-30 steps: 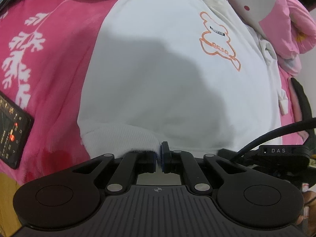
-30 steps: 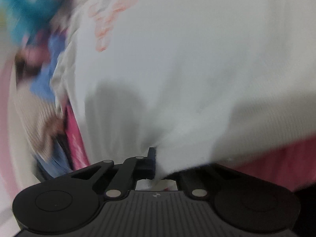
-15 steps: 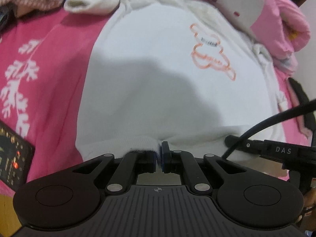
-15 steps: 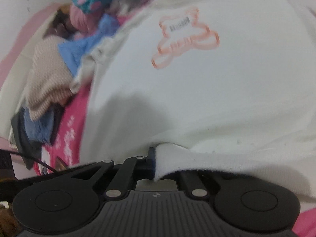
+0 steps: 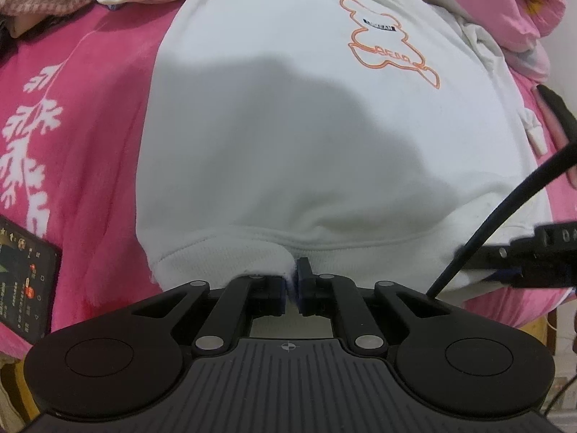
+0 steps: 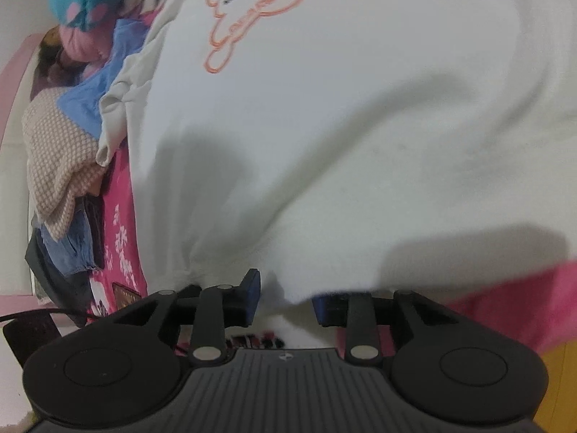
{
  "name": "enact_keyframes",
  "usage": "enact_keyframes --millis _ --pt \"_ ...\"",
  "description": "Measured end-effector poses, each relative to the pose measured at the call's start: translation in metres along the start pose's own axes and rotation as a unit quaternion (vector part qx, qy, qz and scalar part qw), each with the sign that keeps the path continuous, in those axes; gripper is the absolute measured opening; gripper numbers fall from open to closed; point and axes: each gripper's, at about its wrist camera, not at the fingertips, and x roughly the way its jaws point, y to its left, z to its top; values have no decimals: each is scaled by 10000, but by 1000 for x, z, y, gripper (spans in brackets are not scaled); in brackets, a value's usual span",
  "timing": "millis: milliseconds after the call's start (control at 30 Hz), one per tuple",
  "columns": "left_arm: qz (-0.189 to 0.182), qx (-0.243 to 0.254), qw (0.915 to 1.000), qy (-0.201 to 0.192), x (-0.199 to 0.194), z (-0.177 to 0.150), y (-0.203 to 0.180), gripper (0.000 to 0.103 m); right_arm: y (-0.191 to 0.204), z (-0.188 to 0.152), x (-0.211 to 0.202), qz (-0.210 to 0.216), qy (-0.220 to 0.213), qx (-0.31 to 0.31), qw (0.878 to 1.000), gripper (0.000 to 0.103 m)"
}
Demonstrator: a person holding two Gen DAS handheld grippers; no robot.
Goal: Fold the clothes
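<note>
Under sweatshirt hem [image 6: 303, 288], right pad unseen.

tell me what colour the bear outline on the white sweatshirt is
Orange, with a small dark label across it. The bear outline on the sweatshirt shows best in the left wrist view.

Sweatshirt [image 5: 324, 137] on blanket [image 5: 90, 115]

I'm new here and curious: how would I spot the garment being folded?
Find the pink bedspread with white leaf prints. Spread across its middle lies a white sweatshirt. Unlike the knitted beige and blue clothes heaped beside it, it bears an orange bear outline on the chest.
</note>
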Motion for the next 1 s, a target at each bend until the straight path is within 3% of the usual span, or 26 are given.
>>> enact_keyframes --millis 133,200,300,533,667,800,1000 --pt "27 43 10000 -8 0 -2 -1 7 1 -5 2 -104 106 -190 9997 29" --pt "25 25 10000 1 -1 -2 -1 7 5 -6 4 -290 119 -445 9985 16" --pt "4 -39 10000 51 -4 -2 0 9 9 -2 10 -562 80 -749 9956 7" --pt "-1 -114 9999 27 -20 -2 8 13 21 -1 8 -748 -137 -1116 9908 6" --pt "252 77 9997 -23 -15 -5 9 13 22 -2 12 -844 -188 -1191 9891 4" --pt "296 -13 9992 -269 -19 -1 9 11 29 -2 8 -892 -390 -1413 9852 4" --pt "355 18 9993 -78 -11 -10 12 12 23 -4 12 -945 -374 -1446 9843 3"
